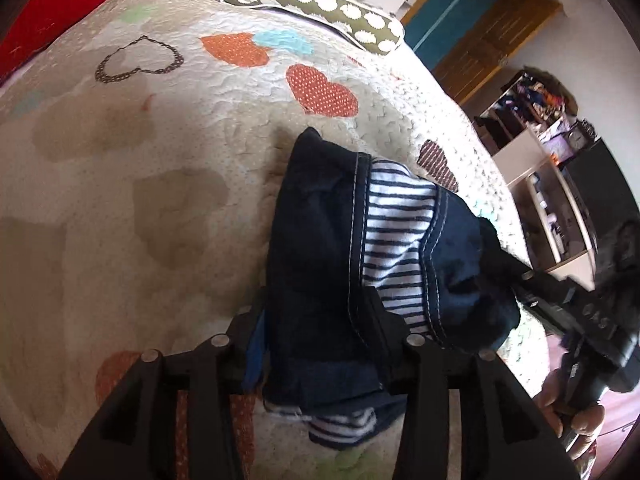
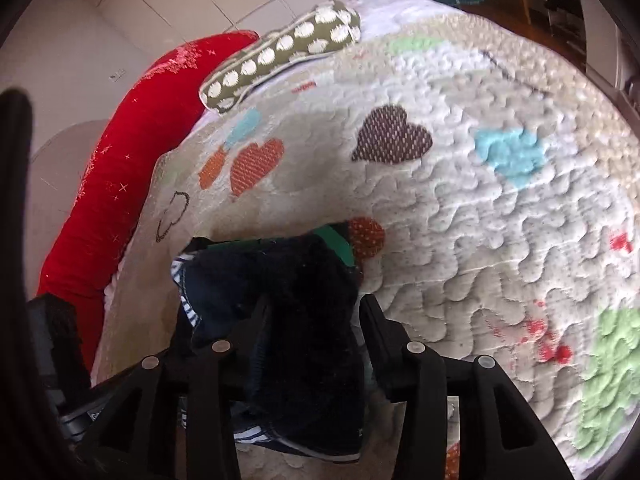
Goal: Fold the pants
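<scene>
both tools (image 1: pixel 316 312) (image 2: pixel 312 316) grip bunched pants (image 1: pixel 320 240), stretched between them.

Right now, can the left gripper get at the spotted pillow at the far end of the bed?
Probably not yet. The left gripper has the dark pants between its fingers, and the spotted pillow lies far off across the quilt; nothing blocks the way.

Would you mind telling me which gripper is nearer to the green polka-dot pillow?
Hard to call. The left gripper and right gripper both sit at the pants, well short of the pillow at the quilt's far edge.
</scene>
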`<state>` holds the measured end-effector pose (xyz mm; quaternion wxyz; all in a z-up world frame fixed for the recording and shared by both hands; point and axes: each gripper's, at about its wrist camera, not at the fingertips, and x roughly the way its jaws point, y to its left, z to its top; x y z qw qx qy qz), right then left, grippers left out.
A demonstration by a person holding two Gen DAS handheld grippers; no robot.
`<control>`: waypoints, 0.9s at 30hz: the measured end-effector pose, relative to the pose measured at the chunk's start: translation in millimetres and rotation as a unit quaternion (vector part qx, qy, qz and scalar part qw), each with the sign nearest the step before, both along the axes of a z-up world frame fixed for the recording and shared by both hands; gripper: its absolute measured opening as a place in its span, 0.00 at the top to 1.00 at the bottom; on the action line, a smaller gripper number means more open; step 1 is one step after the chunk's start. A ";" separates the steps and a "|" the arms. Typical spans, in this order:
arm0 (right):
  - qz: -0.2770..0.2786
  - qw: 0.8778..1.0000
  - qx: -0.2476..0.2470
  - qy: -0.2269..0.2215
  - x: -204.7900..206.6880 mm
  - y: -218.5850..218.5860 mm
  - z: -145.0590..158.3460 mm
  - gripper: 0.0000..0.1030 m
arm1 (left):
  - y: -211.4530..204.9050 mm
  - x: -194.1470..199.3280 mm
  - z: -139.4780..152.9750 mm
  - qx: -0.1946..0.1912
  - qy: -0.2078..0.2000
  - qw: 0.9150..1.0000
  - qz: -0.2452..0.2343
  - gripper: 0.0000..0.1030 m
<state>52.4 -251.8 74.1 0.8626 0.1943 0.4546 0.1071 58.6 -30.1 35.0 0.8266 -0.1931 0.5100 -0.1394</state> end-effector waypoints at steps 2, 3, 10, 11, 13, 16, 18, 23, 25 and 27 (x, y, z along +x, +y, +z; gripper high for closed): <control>0.000 0.999 -0.009 -0.039 -9.4 3.0 24.3 0.53 | 6.5 -7.4 7.7 -0.011 -0.010 1.000 0.006 0.58; 0.007 0.999 -0.003 -0.052 -13.0 6.5 34.6 0.53 | 9.7 -11.7 10.1 -0.012 -0.015 1.000 0.010 0.58; 0.055 0.998 0.025 -0.007 -14.6 41.4 8.8 0.53 | 34.7 -57.4 30.4 0.023 -0.052 0.997 0.055 0.53; 0.048 0.999 0.019 0.007 -12.1 42.7 -4.6 0.53 | 37.3 -64.7 33.8 0.035 -0.059 0.996 0.059 0.53; 0.042 0.999 0.006 0.011 -10.1 41.6 -13.8 0.53 | 39.1 -72.6 37.4 0.065 -0.071 0.993 0.069 0.52; 0.039 0.999 0.000 -0.011 -19.7 40.1 3.4 0.53 | 39.9 -91.3 50.8 0.106 -0.101 0.986 0.082 0.46; 0.038 0.999 -0.008 -0.031 -33.1 42.2 16.9 0.51 | 37.5 -105.5 59.3 0.132 -0.122 0.979 0.093 0.41; 0.025 0.997 -0.036 -0.057 -70.8 36.5 28.5 0.47 | 22.2 -142.2 79.6 0.181 -0.169 0.964 0.100 0.29; 0.013 0.997 -0.044 -0.056 -88.0 30.9 27.6 0.47 | 13.8 -153.9 86.4 0.200 -0.184 0.957 0.103 0.24; 0.004 0.997 -0.062 -0.052 -101.8 27.2 25.0 0.46 | 6.0 -166.1 93.1 0.214 -0.197 0.951 0.106 0.19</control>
